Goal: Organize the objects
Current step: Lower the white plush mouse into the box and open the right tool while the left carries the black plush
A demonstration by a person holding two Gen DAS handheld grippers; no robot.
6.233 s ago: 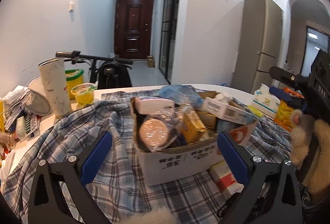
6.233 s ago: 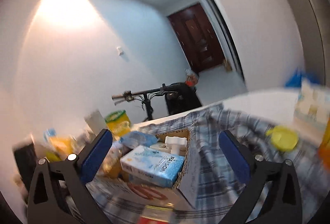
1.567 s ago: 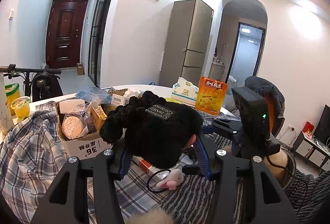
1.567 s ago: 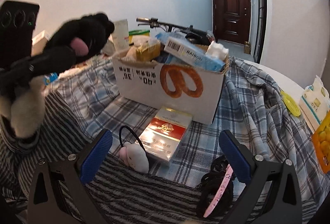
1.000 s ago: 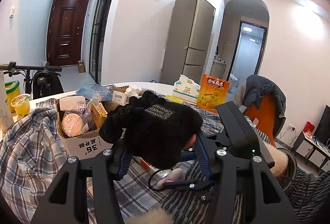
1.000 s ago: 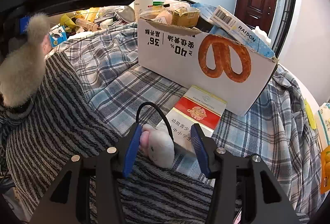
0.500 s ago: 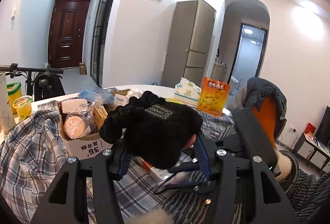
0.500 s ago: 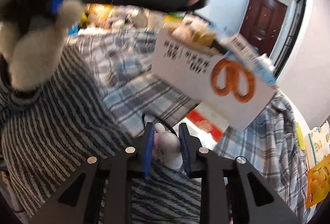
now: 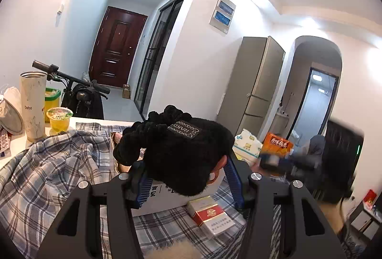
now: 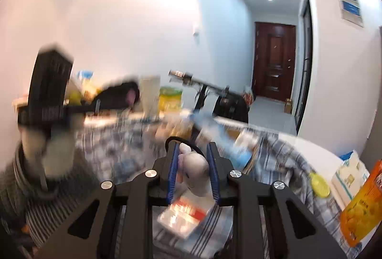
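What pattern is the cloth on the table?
Blue and white plaid cloth; clearest in the left wrist view.

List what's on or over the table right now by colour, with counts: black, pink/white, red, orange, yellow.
Black: 1, the plush glove held in the left tool
Pink/white: 1, the plush hair tie held in the right tool
Red and white: 1, the flat box
Orange: 1, the snack bag
Yellow: 2, the jelly cup and the lid
Total: 6

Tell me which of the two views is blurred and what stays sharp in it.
Right wrist view: heavily motion-blurred across the table clutter and the left gripper, while the right gripper and its plush hair tie stay sharp. Left wrist view: mostly crisp, black glove clear, only the far right edge smeared.
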